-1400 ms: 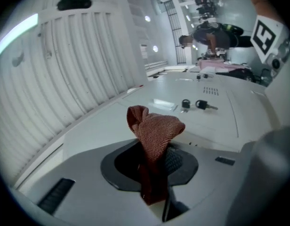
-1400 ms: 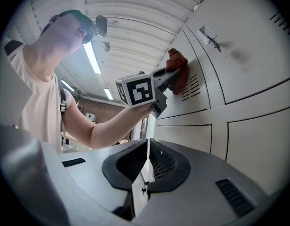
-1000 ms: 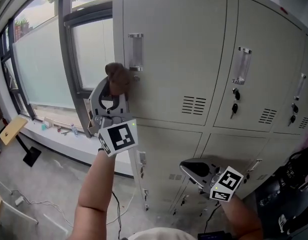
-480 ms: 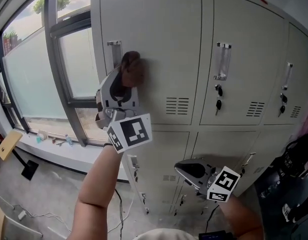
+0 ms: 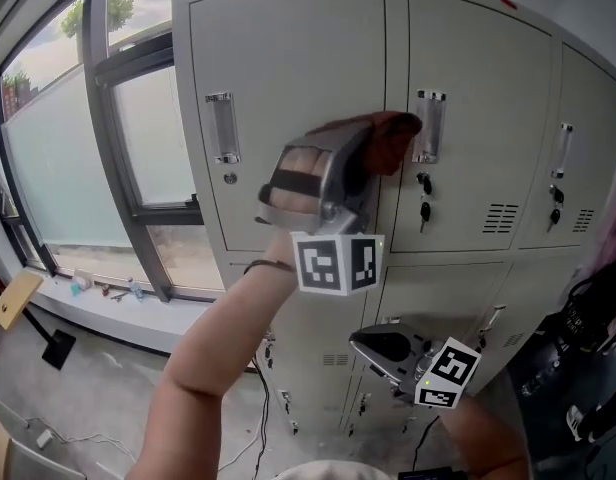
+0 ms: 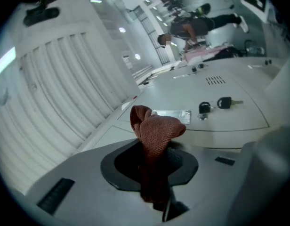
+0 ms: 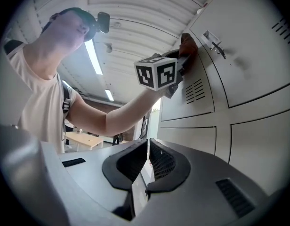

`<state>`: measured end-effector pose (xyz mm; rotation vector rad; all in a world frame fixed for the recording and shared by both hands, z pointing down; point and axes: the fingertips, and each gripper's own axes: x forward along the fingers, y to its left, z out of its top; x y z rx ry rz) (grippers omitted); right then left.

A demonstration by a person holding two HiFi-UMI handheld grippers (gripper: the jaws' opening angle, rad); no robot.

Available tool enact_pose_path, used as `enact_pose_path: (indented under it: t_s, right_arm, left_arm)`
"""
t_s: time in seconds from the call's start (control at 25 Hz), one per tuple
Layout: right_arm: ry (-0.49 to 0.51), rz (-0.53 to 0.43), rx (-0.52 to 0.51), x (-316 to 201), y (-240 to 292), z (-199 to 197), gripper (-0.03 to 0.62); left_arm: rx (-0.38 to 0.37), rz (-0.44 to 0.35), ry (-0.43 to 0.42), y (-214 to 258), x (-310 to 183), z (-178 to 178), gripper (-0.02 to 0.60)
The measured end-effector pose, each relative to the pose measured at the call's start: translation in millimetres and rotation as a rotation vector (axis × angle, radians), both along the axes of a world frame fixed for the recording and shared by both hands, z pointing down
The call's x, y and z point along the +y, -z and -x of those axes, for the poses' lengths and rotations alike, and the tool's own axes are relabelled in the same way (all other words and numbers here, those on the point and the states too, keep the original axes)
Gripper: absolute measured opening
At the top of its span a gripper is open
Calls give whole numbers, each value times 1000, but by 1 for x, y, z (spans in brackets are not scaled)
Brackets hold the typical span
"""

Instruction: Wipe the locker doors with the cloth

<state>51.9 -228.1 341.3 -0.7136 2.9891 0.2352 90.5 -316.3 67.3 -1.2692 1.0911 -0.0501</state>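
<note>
**Op:** Entry. Left gripper [image 6: 152, 166]: jaws clamped on the cloth [image 6: 157, 131]. A wad bunches out past the tips and the rest is pinched down between the jaws. Right gripper [image 7: 146, 166]: low by the lower lockers, jaws together, holding nothing.

**Check:** Where is the cloth on the lockers?

**Op:** In the head view my left arm is raised. The wad sits at the seam between the upper left door [image 5: 288, 78] and the middle door [image 5: 478, 108], just beside that door's handle [image 5: 429, 128]. No view lets me confirm firm contact.

**Check:** How will it handle?

**Op:** My reading is a rust-brown knit, soft and light, with no stiffness of its own. It should fold and drag, so any wiping pressure has to come from the jaw tips behind it. The hold is mid-bunch, which I judge sound; a hold nearer an edge would let it flop.

**Check:** Risks?

**Op:** It could snag on the handle or on the keys [image 5: 425, 211] below. The painted door looks smooth, so I expect little pull on the cloth there.
</note>
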Motion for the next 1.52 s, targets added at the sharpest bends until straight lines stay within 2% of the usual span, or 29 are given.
enact_pose_path:
  t_s: [0.08, 0.28, 0.36, 0.52, 0.6, 0.64, 0.76, 0.92, 1.0, 1.08, 1.24, 1.32, 1.4, 1.52]
  right_arm:
    - [9, 11, -6, 0, -3, 2, 23]
    - [39, 43, -12, -2, -9, 13, 23]
    - [65, 37, -7, -1, -8, 23, 23]
    - [93, 53, -16, -4, -11, 36, 23]
    - [102, 69, -22, -7, -15, 41, 23]
    - [108, 74, -23, -8, -17, 43, 23]
    - [119, 80, -38, -6, -20, 46, 23]
    - [104, 75, -50, -10, -19, 35, 23]
    - [81, 74, -46, -12, -19, 24, 23]
    - [50, 79, -43, -12, -20, 12, 23]
    - [29, 74, -43, -14, -19, 5, 23]
    - [22, 72, -43, -14, -20, 2, 23]
    - [13, 70, -43, -14, -20, 0, 23]
    - [9, 62, -32, -13, -18, -2, 23]
  left_arm:
    - [92, 40, -32, 14, -3, 28, 84]
    - [304, 59, 7, 38, -18, 122, 84]
    - [375, 56, 55, 43, -22, 164, 84]
    - [506, -38, 203, 51, -14, 246, 84]
    - [558, 3, 213, 51, -23, 271, 84]
    - [558, 35, 214, 50, -30, 273, 84]
    - [493, 40, 239, 44, -37, 252, 84]
    - [452, -15, 193, 56, -32, 211, 84]
    - [395, -43, 166, 67, -29, 179, 84]
    - [305, -53, 123, 73, -25, 134, 84]
    - [43, -55, 81, 68, -10, 36, 84]
    - [-56, -36, 68, 63, -4, 0, 84]
    - [-65, -18, 40, 68, -1, -8, 84]
    - [76, 17, -19, 92, -4, 28, 84]
